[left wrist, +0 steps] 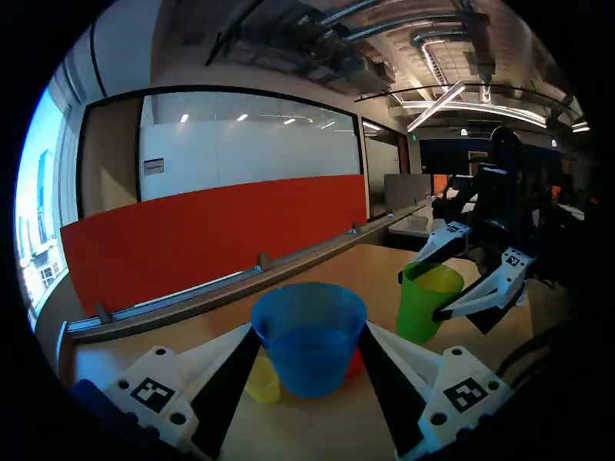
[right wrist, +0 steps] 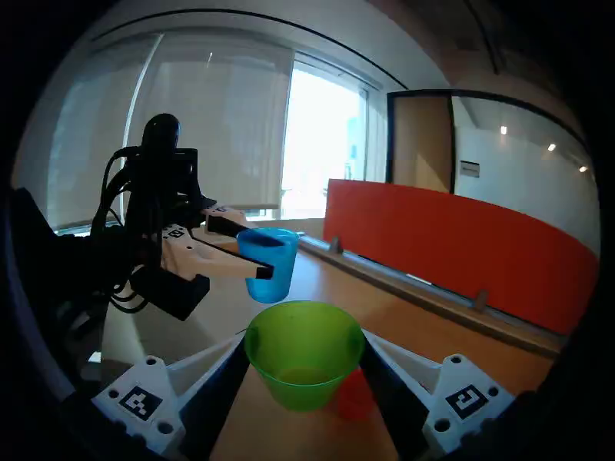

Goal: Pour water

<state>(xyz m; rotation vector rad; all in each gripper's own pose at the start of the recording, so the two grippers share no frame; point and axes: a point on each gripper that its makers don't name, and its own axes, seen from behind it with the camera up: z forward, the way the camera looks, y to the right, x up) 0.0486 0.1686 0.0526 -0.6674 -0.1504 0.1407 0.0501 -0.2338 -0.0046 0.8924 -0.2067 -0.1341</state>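
Fingers (left wrist: 231, 376) of the left gripper (left wrist: 309, 330) pinch the blue cup (left wrist: 309, 363) at lower centre; a yellow cup (left wrist: 263, 382) stands just lower left. Right gripper (right wrist: 304, 338) pinches the green cup (right wrist: 304, 373), lower centre, between its fingers.

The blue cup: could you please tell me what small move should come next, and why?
Probably bring the blue cup over the green cup before tilting: the left gripper holds it upright with water, and the right gripper holds the green one apart, nearly empty.
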